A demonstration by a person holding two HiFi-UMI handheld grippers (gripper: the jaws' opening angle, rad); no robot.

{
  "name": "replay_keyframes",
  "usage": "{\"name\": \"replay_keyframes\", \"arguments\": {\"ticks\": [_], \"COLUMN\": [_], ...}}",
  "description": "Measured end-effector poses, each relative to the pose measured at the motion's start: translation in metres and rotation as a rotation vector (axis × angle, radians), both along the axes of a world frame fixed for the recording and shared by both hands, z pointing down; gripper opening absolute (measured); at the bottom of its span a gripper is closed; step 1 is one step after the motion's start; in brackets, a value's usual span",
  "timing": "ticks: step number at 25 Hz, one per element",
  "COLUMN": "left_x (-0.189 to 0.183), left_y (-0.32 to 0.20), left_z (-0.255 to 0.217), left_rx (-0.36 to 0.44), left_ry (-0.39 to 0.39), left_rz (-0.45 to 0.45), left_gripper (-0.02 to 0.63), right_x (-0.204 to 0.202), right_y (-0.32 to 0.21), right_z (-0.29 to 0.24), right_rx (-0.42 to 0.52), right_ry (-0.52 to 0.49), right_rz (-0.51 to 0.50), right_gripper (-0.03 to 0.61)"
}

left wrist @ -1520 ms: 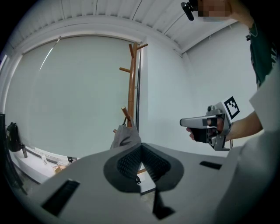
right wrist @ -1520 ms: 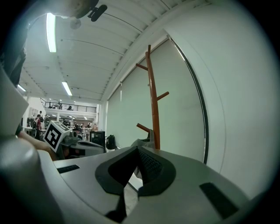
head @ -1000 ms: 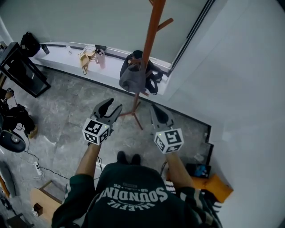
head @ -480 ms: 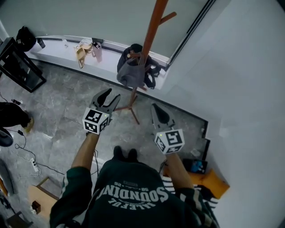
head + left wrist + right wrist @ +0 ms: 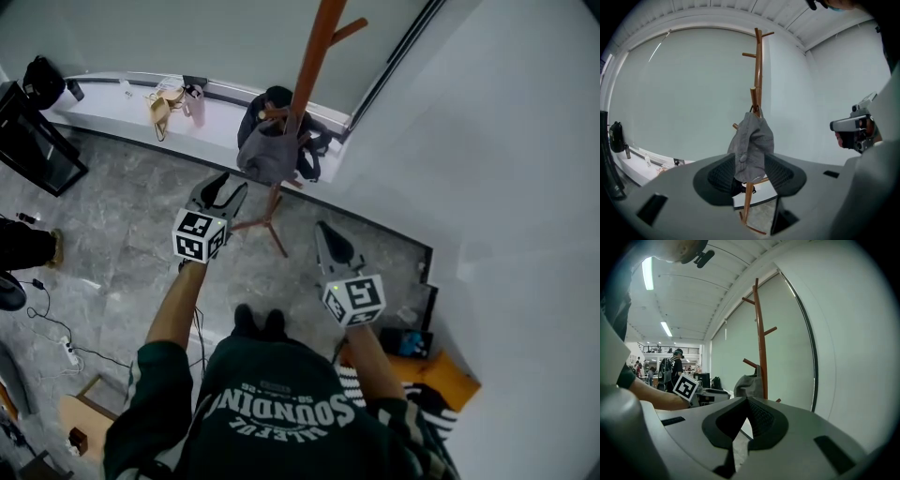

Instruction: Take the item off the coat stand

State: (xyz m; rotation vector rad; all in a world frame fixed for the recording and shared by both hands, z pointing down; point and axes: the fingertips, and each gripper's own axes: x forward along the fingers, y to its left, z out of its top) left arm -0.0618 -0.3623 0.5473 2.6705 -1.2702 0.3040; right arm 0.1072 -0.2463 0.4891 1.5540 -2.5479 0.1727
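A grey cap hangs on a low peg of the tall brown coat stand, with something dark behind it. My left gripper is open and empty, held out just short of the cap and to its lower left. In the left gripper view the cap and the stand show between the spread jaws of the left gripper, still apart from them. My right gripper hangs further back on the right, shut and empty. In the right gripper view, the right gripper points at the stand and cap.
The stand's legs spread over the grey marble floor. A white window ledge behind carries small items, and a black bag sits at its left end. A black cabinet stands left. A white wall runs close on the right.
My left gripper has reached forward, closer to the cap and stand. The right gripper has stayed about where it was. The view has shifted slightly toward the stand.
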Motion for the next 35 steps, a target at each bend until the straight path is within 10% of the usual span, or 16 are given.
{"name": "replay_keyframes", "arguments": {"ticks": [24,28,35], "left_x": [0.017,0.014,0.010], "left_y": [-0.066,-0.068,-0.065], "left_z": [0.024,0.019,0.014], "left_rx": [-0.013,0.005,0.017], "left_ry": [-0.016,-0.050,-0.063], "left_rz": [-0.004,-0.002,0.015], "left_gripper": [0.196,0.089,0.081], "right_x": [0.028,0.027,0.024], "right_y": [0.010,0.010,0.008], "right_z": [0.008,0.010,0.014], "right_rx": [-0.041,-0.047,-0.055], "right_ry": [0.026,0.021,0.018], "right_rz": [0.089,0.089,0.085], "right_gripper": [0.000,-0.002,-0.002]}}
